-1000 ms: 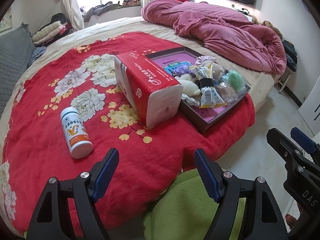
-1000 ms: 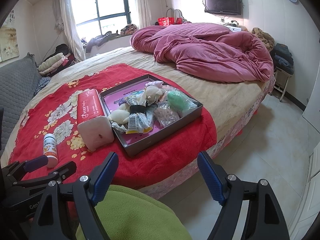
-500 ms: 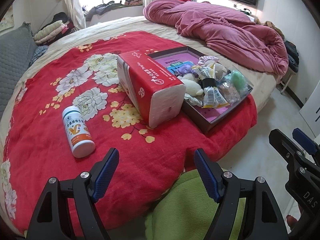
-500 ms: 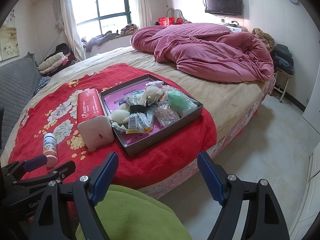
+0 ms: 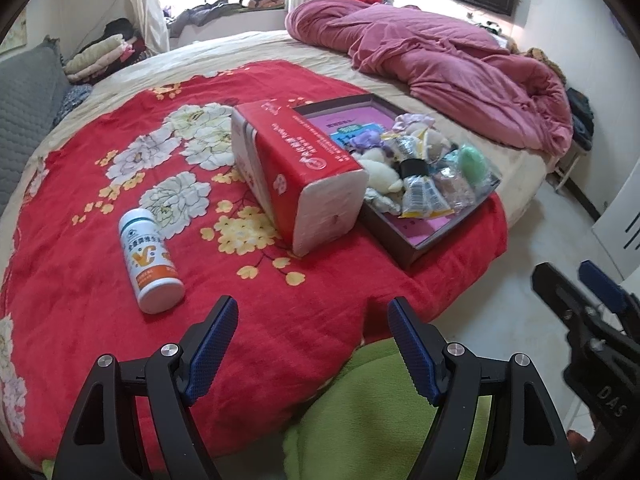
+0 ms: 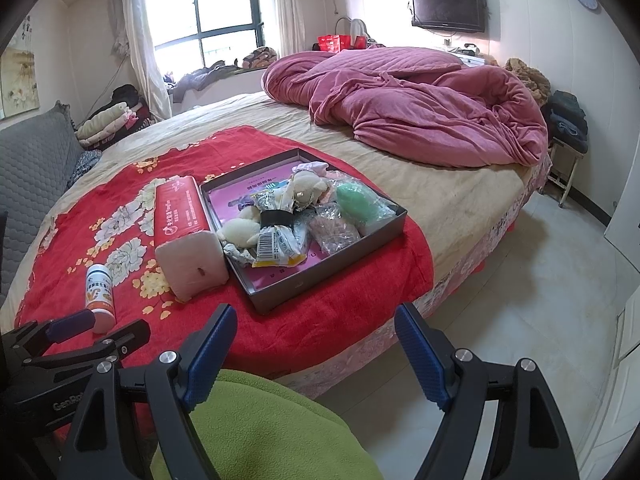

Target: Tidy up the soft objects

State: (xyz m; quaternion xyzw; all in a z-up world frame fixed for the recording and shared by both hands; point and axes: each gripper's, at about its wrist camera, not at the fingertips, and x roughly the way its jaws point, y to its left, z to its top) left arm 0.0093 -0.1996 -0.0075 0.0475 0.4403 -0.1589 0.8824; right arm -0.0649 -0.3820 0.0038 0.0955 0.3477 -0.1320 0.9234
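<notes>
- Left hand-held gripper (image 5: 310,344) jaws wide, nothing between them; hangs over the near edge of the red floral blanket (image 5: 80,240) on the bed, apart from everything.
- Right hand-held gripper (image 6: 316,350) also wide and empty, off the bed edge, above a green fleece (image 6: 264,432).
- Soft objects sit in the dark tray (image 6: 332,276), piled toward its right half: cream plush (image 6: 240,230), green sponge-like piece in clear wrap (image 6: 354,200), crinkly packets (image 6: 276,246).
- Tissue pack (image 5: 304,176) lies just left of the tray, touching or nearly touching its wall.
- White bottle (image 5: 150,258) lies on its side, well apart from the tray, near the left gripper.
- Handling guess: plush is light, squashy, pinch mid-body; it'll compress, so close well in.
- Packets look slippery, thin; grab at bulky middle, not the seam.
- Tissue pack soft but wide; take across the short side.
- Bottle is rigid, may roll.
</notes>
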